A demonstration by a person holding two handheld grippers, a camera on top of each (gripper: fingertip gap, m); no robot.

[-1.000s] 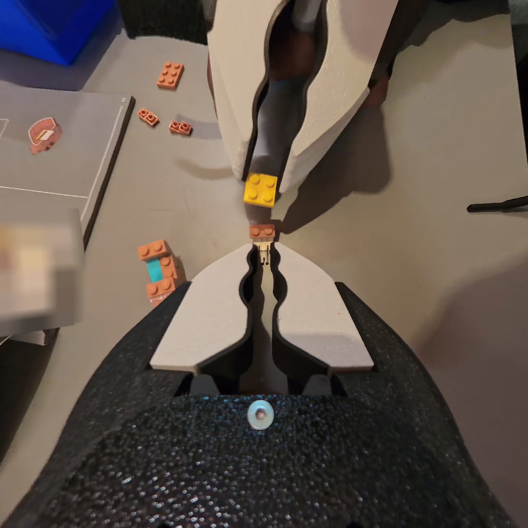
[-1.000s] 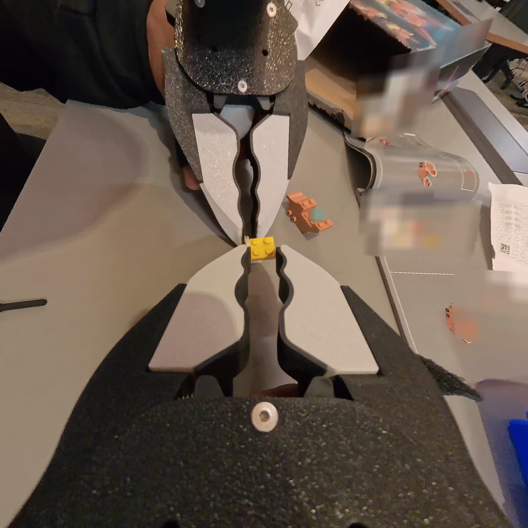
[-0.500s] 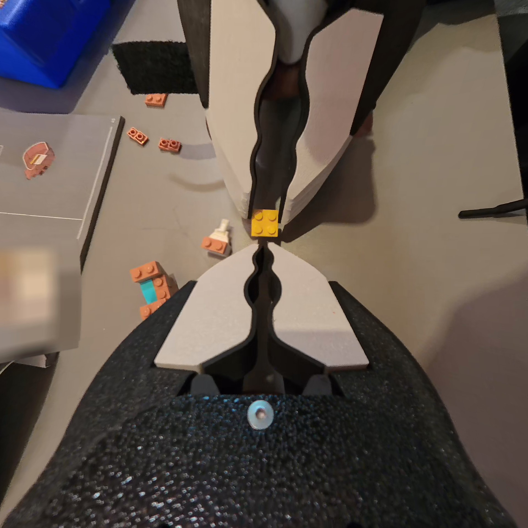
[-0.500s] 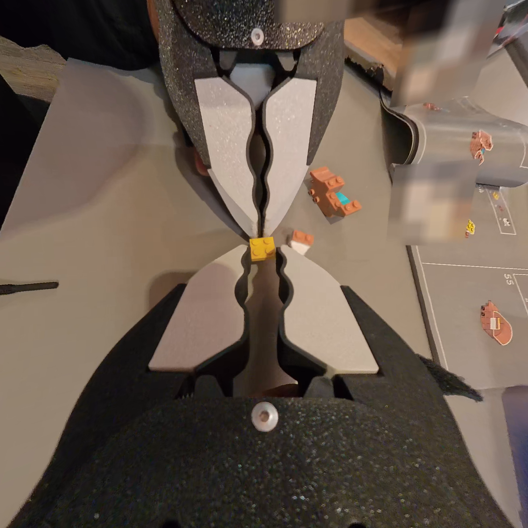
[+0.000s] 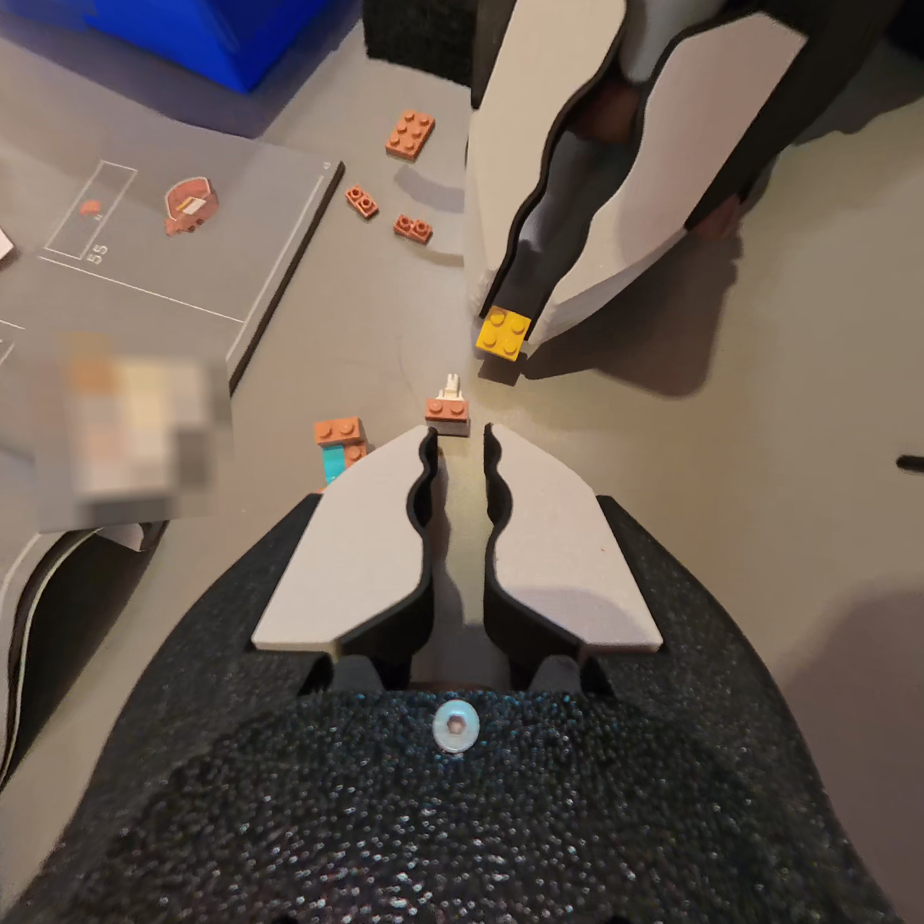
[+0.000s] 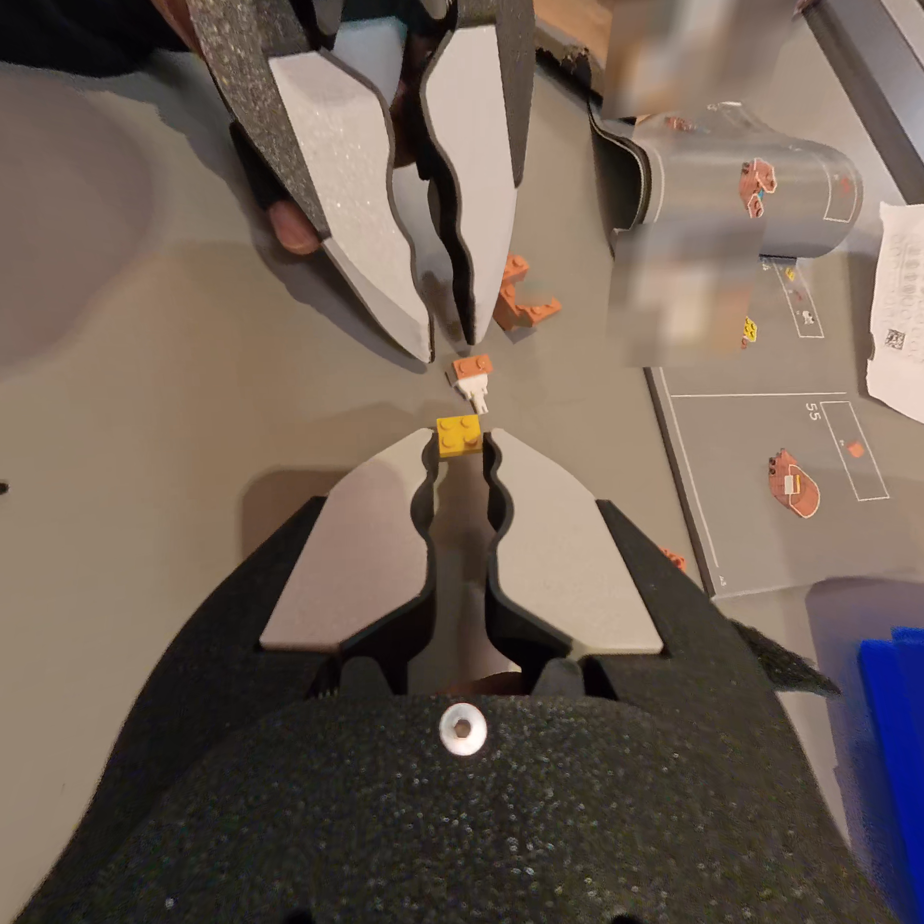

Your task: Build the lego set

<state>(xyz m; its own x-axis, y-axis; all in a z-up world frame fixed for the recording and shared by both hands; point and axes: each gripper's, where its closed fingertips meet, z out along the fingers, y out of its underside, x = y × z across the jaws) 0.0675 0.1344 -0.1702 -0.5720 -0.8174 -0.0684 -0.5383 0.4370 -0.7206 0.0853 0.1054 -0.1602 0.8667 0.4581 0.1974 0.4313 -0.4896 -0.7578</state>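
My left gripper [image 5: 460,431] is open and holds nothing. A small brown-and-white brick piece [image 5: 447,410] lies on the grey table [image 5: 650,450] just ahead of its left fingertip, not between the pads. It also shows in the right wrist view [image 6: 472,372], below the left gripper's tips [image 6: 450,345]. My right gripper [image 6: 459,434] is shut on a yellow two-by-two brick [image 6: 459,436], with both pads pressed on its sides. In the left wrist view, the yellow brick [image 5: 502,332] hangs a little above the table, beyond the small piece.
A brown assembly with a teal part [image 5: 340,445] lies left of my left fingers. Loose brown bricks [image 5: 410,134] [image 5: 361,201] [image 5: 413,227] lie farther back. An open instruction booklet [image 5: 150,240] covers the left, and a blue bin [image 5: 200,35] stands beyond it. About 4 cm separates my left fingertips from my right.
The left gripper held the brown-and-white piece a second ago. The piece left the grasp and dropped to the table, the pads shut on air, then opened. The right gripper kept the yellow brick.
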